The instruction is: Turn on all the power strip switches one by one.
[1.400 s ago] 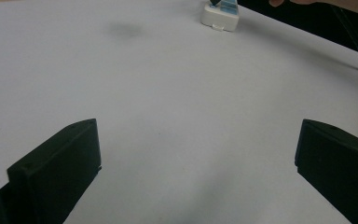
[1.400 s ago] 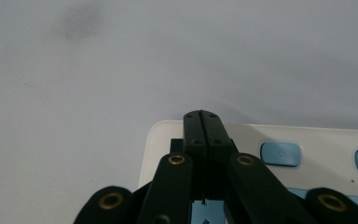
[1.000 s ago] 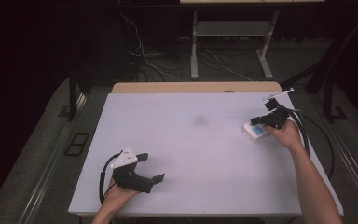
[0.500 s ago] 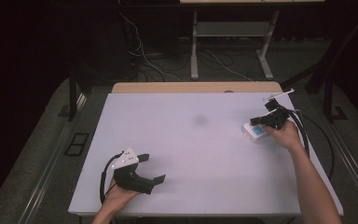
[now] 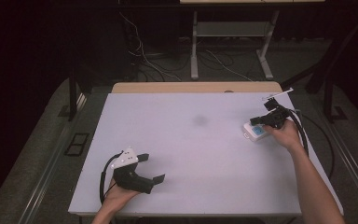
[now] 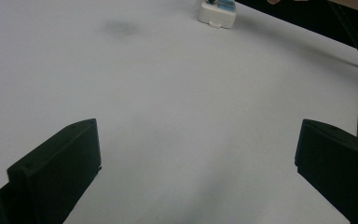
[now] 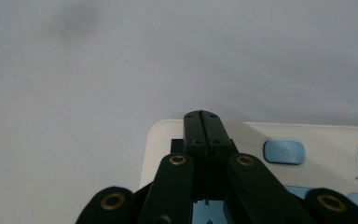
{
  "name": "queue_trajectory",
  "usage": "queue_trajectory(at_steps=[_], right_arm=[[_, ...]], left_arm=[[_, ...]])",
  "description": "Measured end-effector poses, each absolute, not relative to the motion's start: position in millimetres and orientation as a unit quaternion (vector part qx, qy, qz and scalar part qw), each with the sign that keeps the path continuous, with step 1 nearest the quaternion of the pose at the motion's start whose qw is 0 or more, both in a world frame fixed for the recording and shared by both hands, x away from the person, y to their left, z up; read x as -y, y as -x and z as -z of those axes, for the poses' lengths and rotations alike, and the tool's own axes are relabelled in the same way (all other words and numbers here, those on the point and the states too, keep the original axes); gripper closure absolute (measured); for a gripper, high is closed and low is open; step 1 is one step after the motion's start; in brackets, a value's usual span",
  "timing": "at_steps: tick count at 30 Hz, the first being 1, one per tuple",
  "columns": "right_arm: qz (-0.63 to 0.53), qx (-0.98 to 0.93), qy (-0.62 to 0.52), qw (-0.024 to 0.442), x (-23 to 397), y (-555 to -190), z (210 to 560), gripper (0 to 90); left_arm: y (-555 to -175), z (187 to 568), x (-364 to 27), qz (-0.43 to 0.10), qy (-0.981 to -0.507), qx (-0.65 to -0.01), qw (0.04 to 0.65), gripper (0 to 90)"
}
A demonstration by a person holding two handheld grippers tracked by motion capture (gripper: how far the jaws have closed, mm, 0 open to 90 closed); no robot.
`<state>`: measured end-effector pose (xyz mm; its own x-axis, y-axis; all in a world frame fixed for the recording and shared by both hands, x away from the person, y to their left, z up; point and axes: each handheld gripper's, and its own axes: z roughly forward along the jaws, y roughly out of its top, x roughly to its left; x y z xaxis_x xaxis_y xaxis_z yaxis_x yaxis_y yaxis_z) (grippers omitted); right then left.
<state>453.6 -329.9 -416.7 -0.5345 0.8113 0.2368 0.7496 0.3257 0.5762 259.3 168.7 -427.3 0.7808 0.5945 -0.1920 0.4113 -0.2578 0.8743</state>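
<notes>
Remote (image 5: 256,131), small white plastic slab with blue buttons, flat on counter (image 5: 191,154) near right edge. Looks light, rigid, smooth, so likely to skate if nudged; best pinched across long side edges, clear of buttons. Right gripper (image 5: 266,117) jaws clenched tight, empty, tips poised over remote's top face near one end. Left gripper (image 5: 151,169) jaws spread wide, empty, well apart near front-left.

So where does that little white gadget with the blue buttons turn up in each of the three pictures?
High view: the white device lies at the table's right side, under the right hand-held gripper.
Left gripper view: top edge, right of centre, far off.
Right gripper view: lower right, just beneath the shut jaws.
Shared landmark: the dark smudge on the tabletop.
</notes>
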Motion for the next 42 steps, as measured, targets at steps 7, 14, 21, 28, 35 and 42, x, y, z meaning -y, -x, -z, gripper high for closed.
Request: queue_trajectory(at_steps=[7,14,21,28,35,42], right_arm=[[-0.324,-0.815,-0.477,0.055,333,-453,414,90.0],[-0.33,-0.817,-0.47,0.056,335,-455,401,90.0],[-0.334,-0.813,-0.472,0.068,342,-458,383,90.0],[-0.332,-0.813,-0.471,0.081,350,-462,372,90.0],[-0.337,-0.805,-0.481,0.08,360,-466,375,90.0],[-0.335,-0.803,-0.489,0.071,363,-472,386,90.0]], left_arm=[[-260,428,-169,-0.088,-0.788,-0.32,0.519,0.0],[-260,428,-169,-0.087,-0.787,-0.321,0.519,0.0],[-260,428,-170,-0.087,-0.787,-0.322,0.519,0.0],[-261,429,-169,-0.086,-0.787,-0.323,0.519,0.0],[-262,429,-169,-0.084,-0.788,-0.324,0.518,0.0],[-263,430,-169,-0.084,-0.787,-0.325,0.517,0.0]])
